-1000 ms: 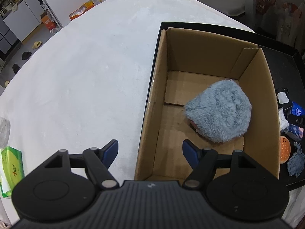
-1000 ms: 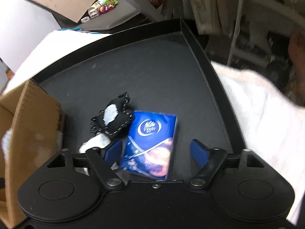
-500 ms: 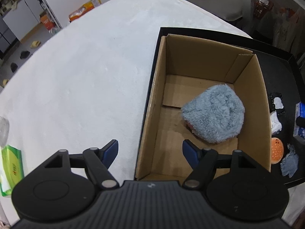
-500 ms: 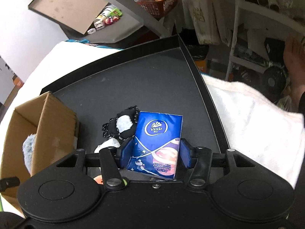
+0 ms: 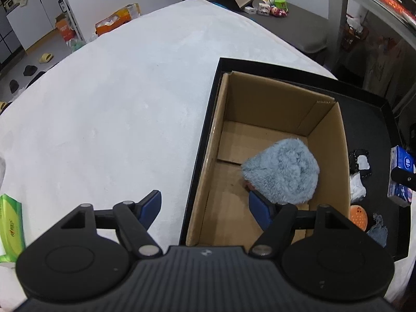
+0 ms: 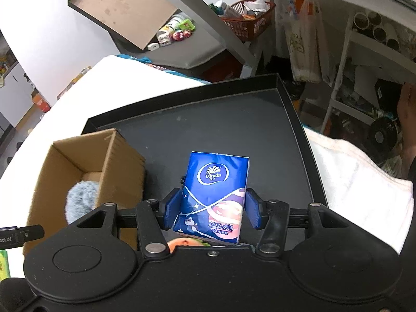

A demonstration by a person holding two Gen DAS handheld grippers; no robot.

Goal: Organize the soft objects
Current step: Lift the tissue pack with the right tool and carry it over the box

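Observation:
My right gripper is shut on a blue tissue pack and holds it up above the black tray. The pack also shows at the right edge of the left wrist view. An open cardboard box stands on the tray with a fluffy grey-blue soft thing inside; the box lies left of the held pack. My left gripper is open and empty, above the box's near left wall.
On the tray right of the box lie a black-and-white soft piece, a white scrap, an orange disc and a small grey-blue scrap. A green tissue pack lies on the white cloth at the left.
My right gripper closed on the blue tissue pack and lifted it off the tray. The left gripper rose and pulled back a little, still open.

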